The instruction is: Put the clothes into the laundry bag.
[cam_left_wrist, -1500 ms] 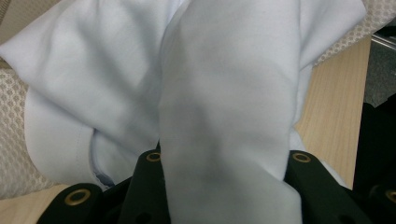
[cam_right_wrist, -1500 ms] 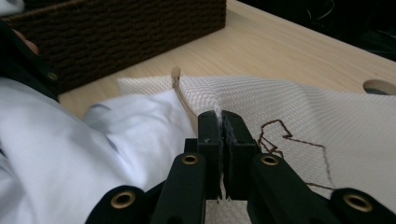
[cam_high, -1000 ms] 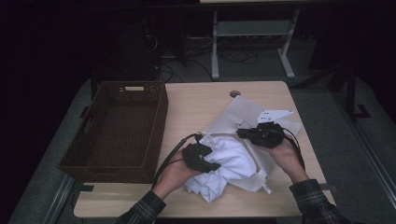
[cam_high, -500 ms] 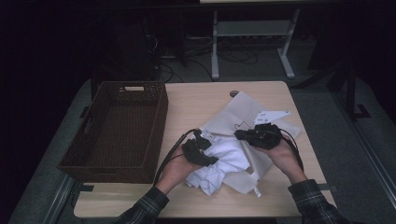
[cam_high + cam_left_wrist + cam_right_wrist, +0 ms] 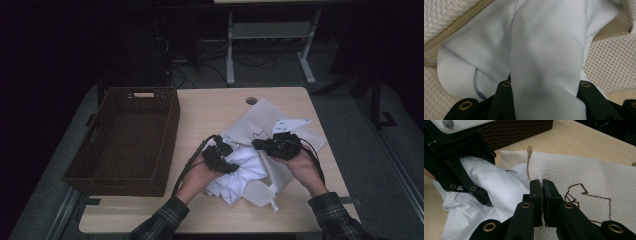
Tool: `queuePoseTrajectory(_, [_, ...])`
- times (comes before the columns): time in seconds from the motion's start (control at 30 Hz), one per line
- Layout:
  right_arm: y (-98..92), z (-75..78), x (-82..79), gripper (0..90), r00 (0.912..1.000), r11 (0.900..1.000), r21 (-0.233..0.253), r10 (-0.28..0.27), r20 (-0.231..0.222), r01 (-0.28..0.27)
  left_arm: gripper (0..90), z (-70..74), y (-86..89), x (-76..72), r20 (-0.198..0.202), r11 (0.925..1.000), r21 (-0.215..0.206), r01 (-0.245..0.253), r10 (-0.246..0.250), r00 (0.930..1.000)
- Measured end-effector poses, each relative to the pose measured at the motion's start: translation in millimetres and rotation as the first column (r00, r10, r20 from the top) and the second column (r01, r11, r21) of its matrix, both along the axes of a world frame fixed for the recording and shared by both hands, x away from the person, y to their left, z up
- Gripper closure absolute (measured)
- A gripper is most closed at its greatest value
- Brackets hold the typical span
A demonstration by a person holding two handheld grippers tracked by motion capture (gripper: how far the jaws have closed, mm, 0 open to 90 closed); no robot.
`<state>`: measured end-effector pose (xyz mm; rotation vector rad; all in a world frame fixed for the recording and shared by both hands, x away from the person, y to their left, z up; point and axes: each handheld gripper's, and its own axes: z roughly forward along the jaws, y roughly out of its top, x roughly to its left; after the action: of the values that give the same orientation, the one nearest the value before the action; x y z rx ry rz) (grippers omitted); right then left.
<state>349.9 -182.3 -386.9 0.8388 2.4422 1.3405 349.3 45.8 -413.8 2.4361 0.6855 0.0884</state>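
A brown basket [image 5: 125, 135] sits at the table's [image 5: 210, 112] left. Beside it, the left claw [image 5: 222, 160] grips a fold of white cloth [image 5: 544, 50]. The right claw [image 5: 541, 187] is clamped on the mesh bag's [image 5: 584, 172] edge, the cloth lying between them.

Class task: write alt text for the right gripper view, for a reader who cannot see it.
The right hand-held gripper is shut on the edge of a white mesh laundry bag stitched with a brown outline. Beside it, the left hand-held gripper presses into a crumpled white garment at the bag's opening. A dark wicker basket stands behind on the wooden table.
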Motion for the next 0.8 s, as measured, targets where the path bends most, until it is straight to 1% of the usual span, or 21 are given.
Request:
queuePoseTrajectory(0.07, [-1.2, -1.8, 0.9, 86.0, 1.0, 1.0, -0.001, -0.005, -0.003, 0.005, 65.7, -1.4, -1.5, 2.9, -0.001, 1.0, 0.003, -0.003, 0.003, 1.0])
queuePoseTrajectory(0.1, [-1.8, -2.6, 1.4, 86.0, 1.0, 1.0, -0.002, -0.009, -0.005, 0.009, 65.6, -2.2, -2.0, 3.7, -0.002, 1.0, -0.003, -0.008, 0.008, 1.0])
queuePoseTrajectory(0.3, [-3.1, -8.1, 4.0, 85.8, 0.9996, 1.0, -0.007, -0.019, -0.019, 0.019, 65.1, -5.0, -5.1, 12.5, 0.008, 0.9999, 0.016, -0.006, 0.006, 0.9999])
queuePoseTrajectory(0.5, [-2.4, -15.8, 6.6, 85.0, 0.999, 1.0, -0.013, -0.024, -0.038, 0.023, 64.6, -12.6, -5.9, 17.7, -0.007, 0.9997, 0.025, -0.004, 0.005, 1.0])
queuePoseTrajectory(0.57, [-1.2, -16.8, 6.6, 83.3, 0.9988, 1.0, -0.013, -0.019, -0.045, 0.019, 64.6, -14.4, -5.2, 18.4, -0.011, 0.9998, 0.019, -0.006, 0.006, 0.9999])
queuePoseTrajectory(0.6, [-1.2, -16.4, 6.2, 81.6, 0.9987, 1.0, -0.006, -0.015, -0.049, 0.015, 64.6, -15.1, -4.7, 18.7, -0.011, 0.9998, 0.018, -0.008, 0.008, 0.9999])
queuePoseTrajectory(0.67, [-2.8, -14.1, 4.8, 76.4, 0.9982, 1.0, 0.025, -0.003, -0.06, 0.005, 64.5, -16.6, -3.8, 19.7, -0.007, 0.9998, 0.019, -0.009, 0.01, 0.9999])
queuePoseTrajectory(0.73, [-5.3, -11.4, 2.6, 68.5, 0.9972, 0.999, 0.05, 0.012, -0.074, -0.008, 64.5, -17.9, -3.1, 20.5, -0.01, 0.9998, 0.017, -0.009, 0.01, 0.9999])
queuePoseTrajectory(0.77, [-6.7, -10.4, 1.1, 63.0, 0.9961, 0.998, 0.063, 0.017, -0.086, -0.012, 64.5, -18.0, -2.8, 20.5, -0.012, 0.9998, 0.015, -0.009, 0.009, 0.9999])
queuePoseTrajectory(0.8, [-7.9, -9.6, -0.6, 59.7, 0.9955, 0.998, 0.064, 0.02, -0.093, -0.014, 64.5, -18.1, -2.7, 20.5, -0.012, 0.9999, 0.014, -0.008, 0.009, 0.9999])
